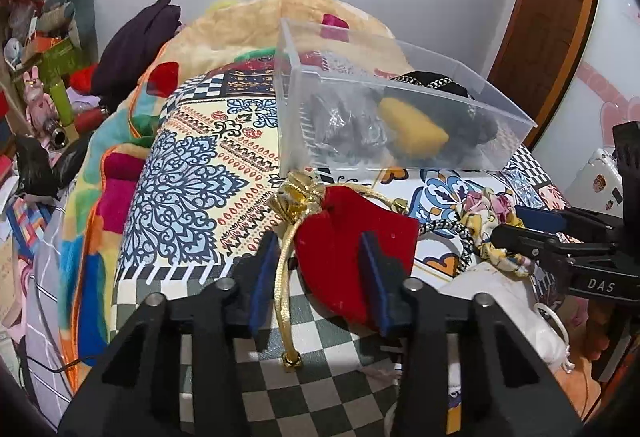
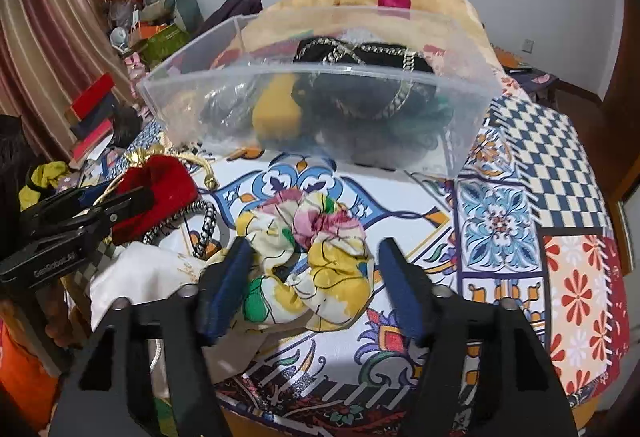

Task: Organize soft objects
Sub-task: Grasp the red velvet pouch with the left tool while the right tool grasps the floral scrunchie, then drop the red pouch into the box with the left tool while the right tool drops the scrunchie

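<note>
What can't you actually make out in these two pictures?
- Dark items in the clear box: both views, blurred by its frosted wall.
- Black bag: right view, lower part behind the rim.
- White pouch: left view, partly behind the left gripper; right view, behind the right gripper.

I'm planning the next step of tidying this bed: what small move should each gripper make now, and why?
Probably close both. The left gripper is open with its fingers either side of the red velvet drawstring pouch; the right gripper is open around the floral fabric scrunchie. Both lie outside the clear plastic storage box, which already holds soft items.
</note>
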Motion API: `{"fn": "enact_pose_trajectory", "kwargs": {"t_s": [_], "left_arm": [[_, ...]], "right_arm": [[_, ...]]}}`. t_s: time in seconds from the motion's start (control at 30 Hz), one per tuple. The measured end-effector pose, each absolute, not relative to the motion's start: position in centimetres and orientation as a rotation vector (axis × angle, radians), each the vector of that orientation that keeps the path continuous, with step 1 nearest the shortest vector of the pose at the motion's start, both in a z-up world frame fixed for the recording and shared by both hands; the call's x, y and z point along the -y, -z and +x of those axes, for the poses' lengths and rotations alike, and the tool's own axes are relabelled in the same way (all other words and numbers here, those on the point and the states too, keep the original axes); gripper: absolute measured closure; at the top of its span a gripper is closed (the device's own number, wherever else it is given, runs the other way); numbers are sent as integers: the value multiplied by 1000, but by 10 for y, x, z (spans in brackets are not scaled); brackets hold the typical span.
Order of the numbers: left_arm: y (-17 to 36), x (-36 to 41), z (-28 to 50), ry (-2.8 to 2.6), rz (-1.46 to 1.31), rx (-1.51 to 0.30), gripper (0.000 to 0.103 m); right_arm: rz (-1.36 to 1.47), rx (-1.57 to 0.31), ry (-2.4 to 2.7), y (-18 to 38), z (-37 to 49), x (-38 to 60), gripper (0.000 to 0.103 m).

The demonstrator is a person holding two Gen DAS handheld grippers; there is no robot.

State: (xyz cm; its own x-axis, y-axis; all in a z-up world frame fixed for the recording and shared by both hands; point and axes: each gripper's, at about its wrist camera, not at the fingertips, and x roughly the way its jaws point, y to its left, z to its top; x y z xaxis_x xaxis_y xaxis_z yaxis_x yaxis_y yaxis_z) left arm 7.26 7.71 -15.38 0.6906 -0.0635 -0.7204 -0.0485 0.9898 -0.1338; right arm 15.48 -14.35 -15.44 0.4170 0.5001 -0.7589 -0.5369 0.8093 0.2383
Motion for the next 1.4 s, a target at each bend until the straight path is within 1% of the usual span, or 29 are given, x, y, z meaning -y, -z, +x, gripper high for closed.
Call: {"fn": "enact_pose_trajectory", "kwargs": {"t_s": [0.03, 0.07, 0.1, 0.13, 0.2, 0.3, 0.6, 0.8, 1.17, 1.4], "left_arm": [[154, -77, 73, 13, -150, -810, 74], [154, -77, 73, 16, -153, -811, 79], [154, -77, 73, 13, -152, -810, 82], [154, -77, 72, 9, -150, -807, 87], [154, -77, 71, 8, -152, -802, 89], [148, -76, 65, 5, -148, -774, 91], [119, -67, 52, 29, -133, -687, 92], [95, -58, 55, 51, -108, -621, 92], [51, -48, 82, 90, -106, -519, 92], [46, -51, 117, 83, -110, -547, 92]], "right_arm": [[-44, -939, -653, 155, 155, 144, 58], [-47, -935, -649, 154, 154, 144, 62], [-47, -935, -652, 154, 154, 144, 71], [-47, -934, -656, 154, 154, 144, 80], [-44, -933, -662, 154, 154, 145, 89], [-29, -920, -669, 153, 153, 147, 92], [3, -838, -649, 135, 148, 164, 95], [17, -735, -637, 101, 140, 175, 95], [33, -574, -582, 50, 152, 182, 95], [26, -543, -548, 41, 171, 176, 94]]}}
